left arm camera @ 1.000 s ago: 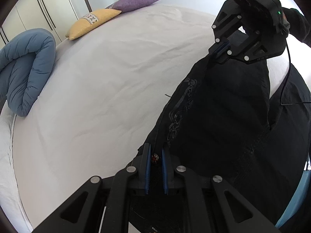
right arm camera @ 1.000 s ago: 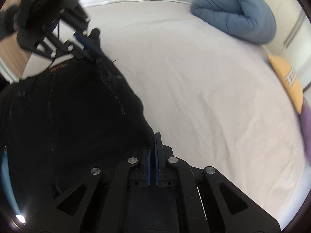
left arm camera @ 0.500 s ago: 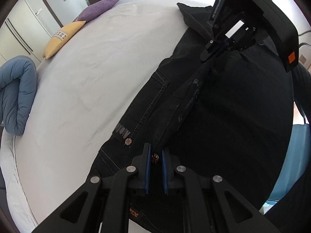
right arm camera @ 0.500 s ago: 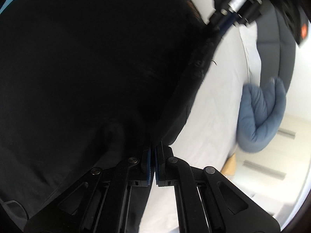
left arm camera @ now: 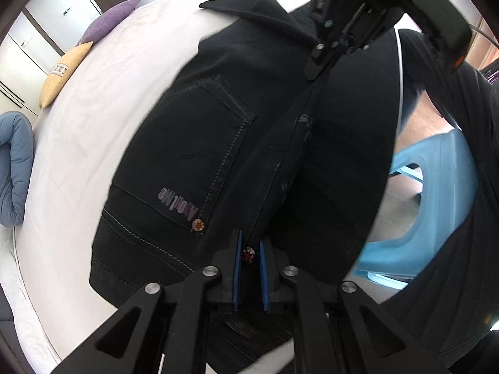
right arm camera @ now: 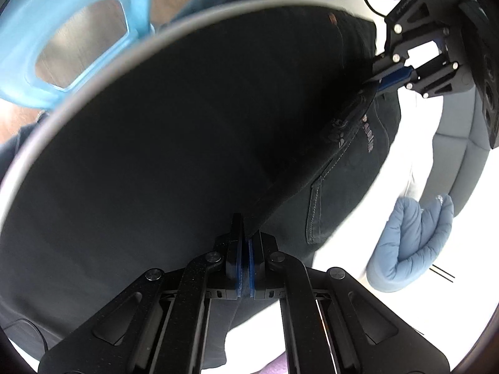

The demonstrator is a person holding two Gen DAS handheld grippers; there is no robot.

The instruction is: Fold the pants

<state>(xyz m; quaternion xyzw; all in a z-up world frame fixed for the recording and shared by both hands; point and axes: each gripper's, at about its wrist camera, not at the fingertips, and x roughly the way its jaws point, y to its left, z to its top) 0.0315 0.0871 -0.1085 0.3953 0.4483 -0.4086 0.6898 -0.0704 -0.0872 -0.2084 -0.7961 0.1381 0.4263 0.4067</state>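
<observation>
Black denim fills both views — the pants [left arm camera: 199, 143] are lifted by a folded edge, with their left side lying on the white bed [left arm camera: 93, 118]. Printed lettering runs along the back pocket [left arm camera: 199, 149] in the left wrist view, upside down and looking like "AboutMe", though I can't be sure of every letter. A red-patterned rivet [left arm camera: 198, 225] sits at the pocket corner, and a second one [left arm camera: 249, 253] sits right between the blue pads. More print shows in the right wrist view near the seam, too blurred to read.

The left gripper [left arm camera: 249, 249] at lower centre is clamped narrow on the denim edge, that second rivet pinched in its jaws. The right gripper [right arm camera: 245, 243] is squeezed almost fully together on a fold of the same fabric; in the left view it appears at upper right [left arm camera: 340, 43], biting the far end of the edge.

Room to move — open white sheet spreads across the left of the left wrist frame, with a yellow pillow [left arm camera: 64, 74] and purple pillow [left arm camera: 109, 21] at upper left and a rolled blue duvet [left arm camera: 14, 168] at the left border, all well apart from the pants. A light blue plastic stool [left arm camera: 436, 205] sits at the right, off the bed.
</observation>
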